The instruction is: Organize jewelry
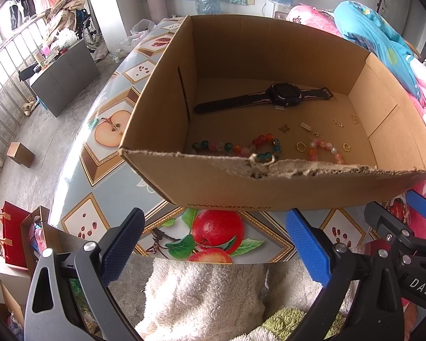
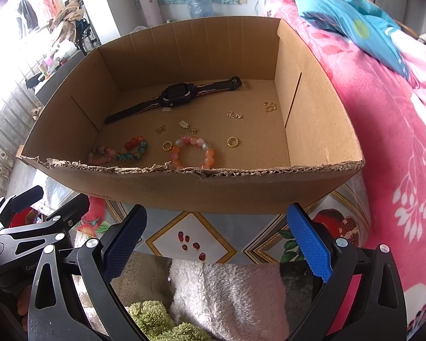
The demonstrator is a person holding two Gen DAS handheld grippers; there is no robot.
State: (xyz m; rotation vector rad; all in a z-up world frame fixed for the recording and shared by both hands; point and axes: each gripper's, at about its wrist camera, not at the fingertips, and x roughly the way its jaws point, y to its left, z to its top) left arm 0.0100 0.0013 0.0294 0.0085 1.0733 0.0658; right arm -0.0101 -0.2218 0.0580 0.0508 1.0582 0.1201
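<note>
A: Jewelry lies loose on the floor of the cardboard box (image 1: 270, 56), which sits on our table (image 1: 110, 187) with the fruit-print cloth. We count the black watch (image 1: 281, 93) stretched flat toward the far wall, and nearer us the multicolored bead bracelet (image 1: 241, 146) beside the left wall.

B: From the right wrist view we also see the pink and orange bead bracelet (image 2: 191, 153) close to the torn front edge, with one gold ring (image 2: 167, 145) just beside it on the left and another gold ring (image 2: 233, 141) apart on its right. Small gold charms (image 2: 235, 115) lie scattered between the bracelets and the watch.

A: And our grippers?

B: Our left gripper (image 1: 215, 244) hangs in front of the box with its blue pads wide apart and nothing between them. Our right gripper (image 2: 215, 241) is spread just as wide, also holding nothing, over the table's near edge.

A: Both are outside the box, short of its front wall. Below them we see a white fleece (image 2: 227, 292) and a green fuzzy cloth (image 2: 153, 318).
</note>
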